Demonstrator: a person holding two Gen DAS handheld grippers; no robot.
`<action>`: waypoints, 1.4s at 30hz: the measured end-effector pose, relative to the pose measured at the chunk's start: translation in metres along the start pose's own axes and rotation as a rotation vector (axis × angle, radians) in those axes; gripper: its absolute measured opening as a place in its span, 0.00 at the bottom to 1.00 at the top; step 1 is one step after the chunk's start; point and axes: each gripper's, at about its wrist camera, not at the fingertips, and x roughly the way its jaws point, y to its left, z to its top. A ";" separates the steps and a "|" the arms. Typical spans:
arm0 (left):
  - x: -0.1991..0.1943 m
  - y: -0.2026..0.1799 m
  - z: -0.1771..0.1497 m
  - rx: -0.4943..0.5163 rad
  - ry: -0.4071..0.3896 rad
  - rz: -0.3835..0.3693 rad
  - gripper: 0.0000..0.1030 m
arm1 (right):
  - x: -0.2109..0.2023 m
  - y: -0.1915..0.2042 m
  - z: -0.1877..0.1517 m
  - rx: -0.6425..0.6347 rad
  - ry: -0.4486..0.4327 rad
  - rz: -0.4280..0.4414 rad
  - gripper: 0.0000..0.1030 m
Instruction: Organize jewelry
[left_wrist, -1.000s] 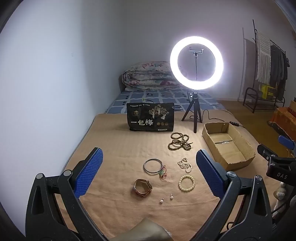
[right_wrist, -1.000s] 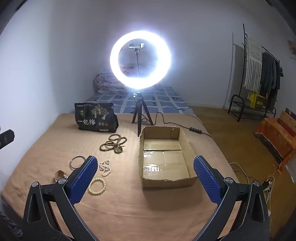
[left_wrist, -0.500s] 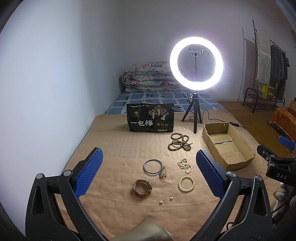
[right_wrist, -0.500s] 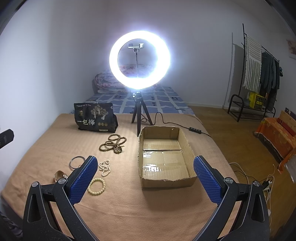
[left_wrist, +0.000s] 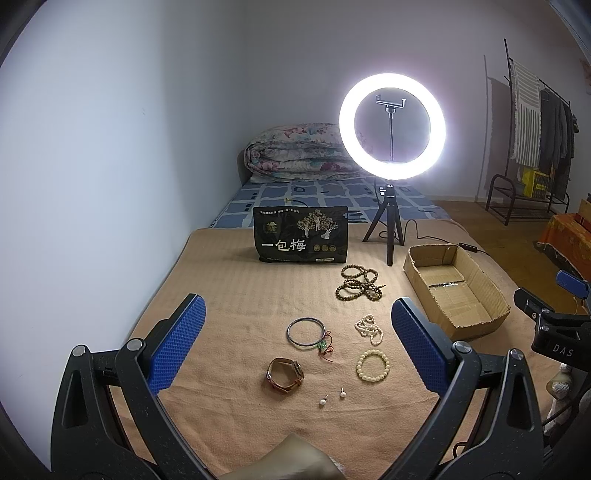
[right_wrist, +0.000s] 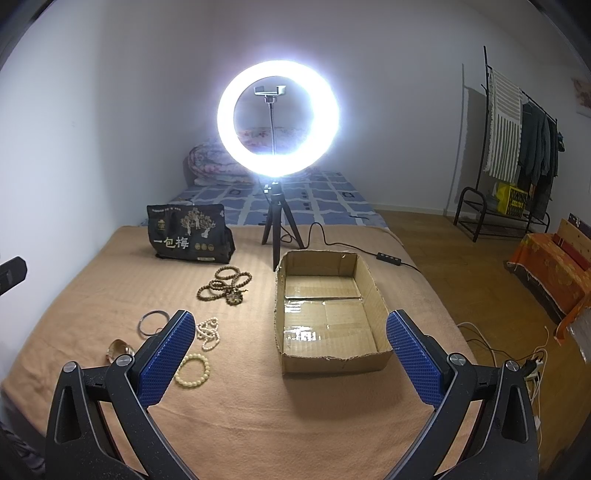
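Jewelry lies on a tan blanket: brown wooden beads, a thin metal bangle with a red-green charm, a white pearl strand, a cream bead bracelet, a brown watch and two pearl earrings. An empty cardboard box stands to their right. My left gripper is open above the jewelry. My right gripper is open and empty above the near end of the box; the beads and the cream bracelet lie to its left.
A lit ring light on a tripod stands behind the box, its cable trailing right. A black snack bag stands at the back. A folded quilt lies by the wall. A clothes rack is far right.
Both views have barely shifted. Nothing was picked up or released, and both grippers stay open.
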 end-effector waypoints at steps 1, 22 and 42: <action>0.000 0.000 0.000 0.001 -0.001 0.000 0.99 | 0.000 0.000 0.000 -0.001 0.000 0.000 1.00; 0.000 0.000 0.000 0.002 -0.002 0.000 0.99 | 0.000 -0.001 -0.001 0.005 0.006 -0.005 1.00; -0.003 -0.002 0.000 0.002 0.001 0.000 0.99 | 0.002 -0.001 -0.001 0.011 0.019 -0.004 1.00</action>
